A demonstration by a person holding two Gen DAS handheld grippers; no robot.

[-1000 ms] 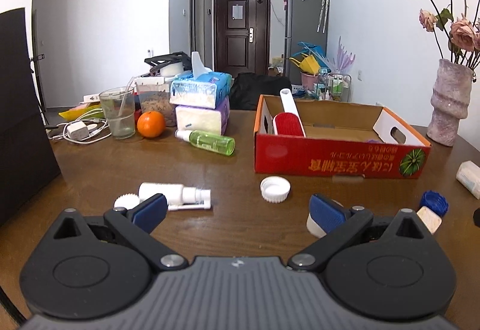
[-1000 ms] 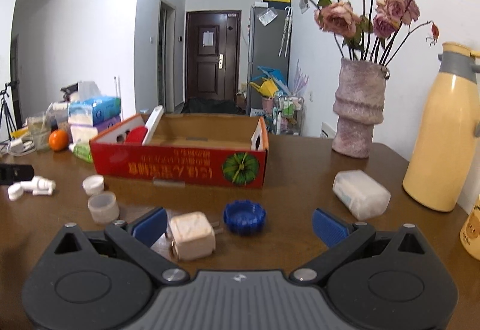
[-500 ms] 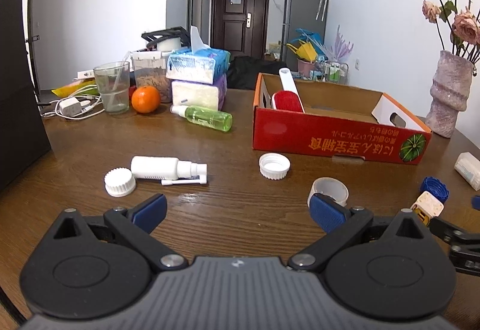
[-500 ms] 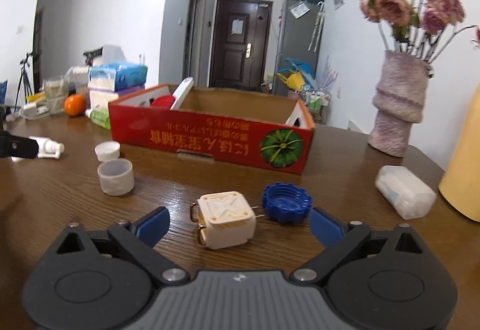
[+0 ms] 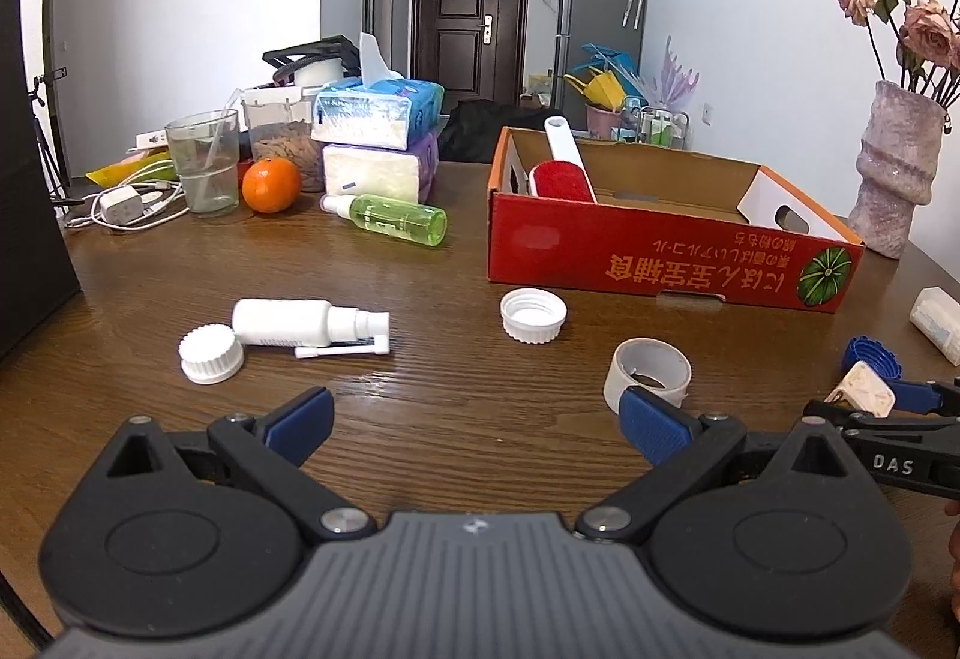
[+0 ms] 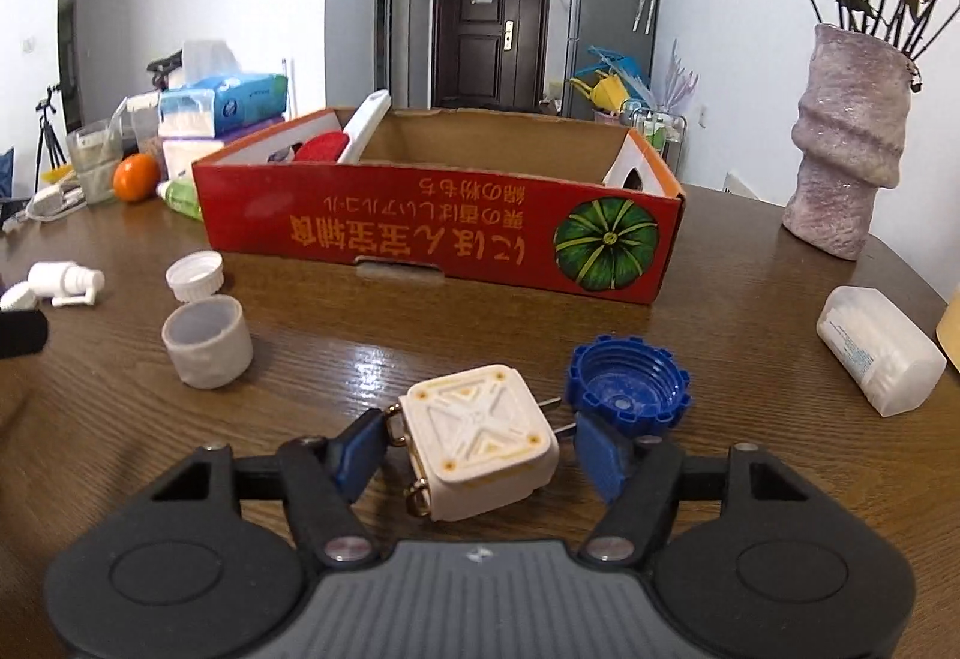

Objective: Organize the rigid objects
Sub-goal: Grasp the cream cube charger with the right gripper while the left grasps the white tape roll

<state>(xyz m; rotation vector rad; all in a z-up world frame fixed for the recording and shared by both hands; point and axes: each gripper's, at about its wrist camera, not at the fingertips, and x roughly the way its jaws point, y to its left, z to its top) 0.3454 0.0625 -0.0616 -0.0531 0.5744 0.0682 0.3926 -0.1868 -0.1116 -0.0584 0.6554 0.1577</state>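
Rigid objects mostly lie loose on the brown wood-grain table (image 5: 420, 419), so the sorting looks barely begun. Seen from the left wrist, the red cardboard box (image 5: 660, 269) at far right holds only a lint roller (image 5: 561, 176) with a white handle and red head. Outside it lie a smooth white spray bottle (image 5: 288, 322) on its side at near left, a ribbed white cap (image 5: 210, 353) touching its base, a second ribbed white lid (image 5: 533, 315) just in front of the box, a translucent grey cup-like cap (image 5: 651, 376) near right, and a clear green bottle (image 5: 396, 219) farther back. The left gripper (image 5: 474, 419) is spread wide and holds nothing. From the right wrist, the right gripper (image 6: 480, 455) is narrowed around a cream, square plug adapter (image 6: 480, 440) with an embossed cross on its top face and metal prongs pointing right; the pads sit just beside its sides, and I cannot tell whether they press it. A notched blue plastic cap (image 6: 627, 383) lies just beyond the adapter, a frosted white rounded container (image 6: 879, 350) lies at far right, and the box stands behind them with plenty of bare floor left.
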